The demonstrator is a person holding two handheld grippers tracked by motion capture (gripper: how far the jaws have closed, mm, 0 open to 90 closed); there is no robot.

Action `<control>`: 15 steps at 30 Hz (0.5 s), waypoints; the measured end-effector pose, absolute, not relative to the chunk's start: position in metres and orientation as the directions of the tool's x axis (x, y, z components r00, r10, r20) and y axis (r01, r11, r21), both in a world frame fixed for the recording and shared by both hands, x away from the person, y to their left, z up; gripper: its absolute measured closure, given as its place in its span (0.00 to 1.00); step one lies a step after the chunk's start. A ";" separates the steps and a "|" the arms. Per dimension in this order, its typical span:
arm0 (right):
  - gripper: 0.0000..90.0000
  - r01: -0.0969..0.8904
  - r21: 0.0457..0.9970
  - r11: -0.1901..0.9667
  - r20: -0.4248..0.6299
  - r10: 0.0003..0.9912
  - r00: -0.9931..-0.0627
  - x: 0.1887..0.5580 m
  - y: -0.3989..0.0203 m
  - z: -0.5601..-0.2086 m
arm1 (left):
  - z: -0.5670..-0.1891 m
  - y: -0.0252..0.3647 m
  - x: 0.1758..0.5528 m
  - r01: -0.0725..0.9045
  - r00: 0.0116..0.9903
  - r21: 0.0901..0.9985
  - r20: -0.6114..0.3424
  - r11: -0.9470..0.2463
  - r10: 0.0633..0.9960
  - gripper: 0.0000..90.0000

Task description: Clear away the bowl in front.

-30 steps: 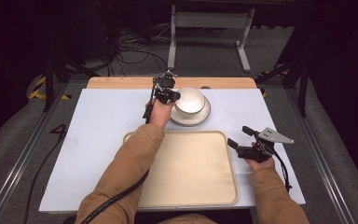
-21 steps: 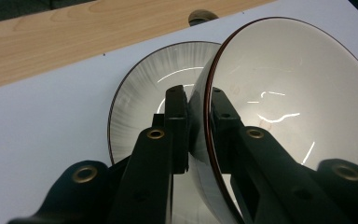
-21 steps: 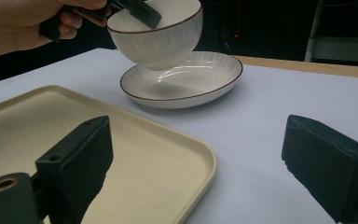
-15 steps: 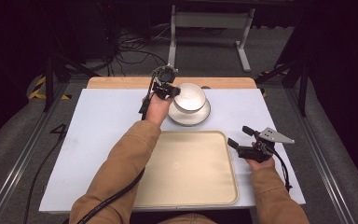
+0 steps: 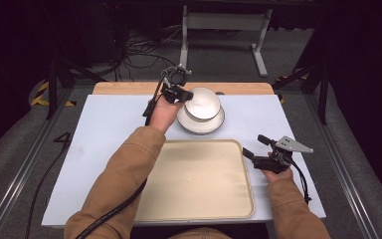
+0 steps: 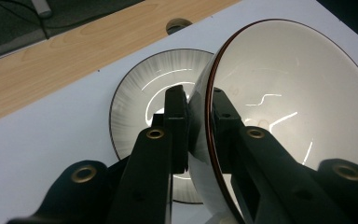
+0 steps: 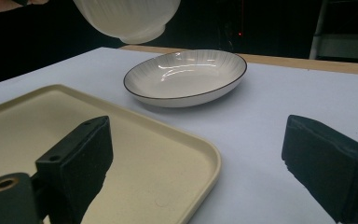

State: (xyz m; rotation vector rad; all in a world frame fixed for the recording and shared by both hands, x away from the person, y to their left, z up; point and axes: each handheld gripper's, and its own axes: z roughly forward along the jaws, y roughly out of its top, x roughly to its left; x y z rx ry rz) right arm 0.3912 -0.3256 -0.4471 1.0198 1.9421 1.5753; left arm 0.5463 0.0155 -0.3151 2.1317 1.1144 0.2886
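My left gripper (image 5: 180, 92) is shut on the rim of a white bowl (image 5: 202, 103), one jaw inside and one outside, and holds it in the air above a white plate (image 5: 201, 124) with a dark rim. In the left gripper view the bowl (image 6: 289, 107) tilts toward the camera over the plate (image 6: 144, 93). In the right gripper view the bowl's base (image 7: 126, 18) hangs clear of the plate (image 7: 186, 77). My right gripper (image 5: 261, 147) stands open beside the right edge of a beige tray (image 5: 199, 184), nothing between its pads (image 7: 81, 154).
A white mat (image 5: 104, 129) covers the table, with a wooden strip (image 5: 129, 88) along its far edge. Dark floor, cables and a metal stand lie beyond the table. The beige tray holds nothing.
The left gripper has lifted the bowl up off the plate. The right gripper has stayed where it was.
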 end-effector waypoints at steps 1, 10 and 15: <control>0.10 0.269 0.960 0.080 0.113 0.766 -0.633 0.391 -0.326 -0.447 | -0.313 0.015 0.544 0.625 0.614 0.675 -0.115 -0.392 0.781 0.90; 0.10 0.269 0.960 0.082 0.112 0.765 -0.634 0.391 -0.326 -0.447 | -0.300 0.017 0.529 0.597 0.667 0.654 -0.082 -0.465 0.740 0.90; 0.10 0.270 0.959 0.082 0.112 0.765 -0.634 0.391 -0.326 -0.447 | -0.295 0.023 0.520 0.585 0.692 0.647 -0.085 -0.489 0.717 0.90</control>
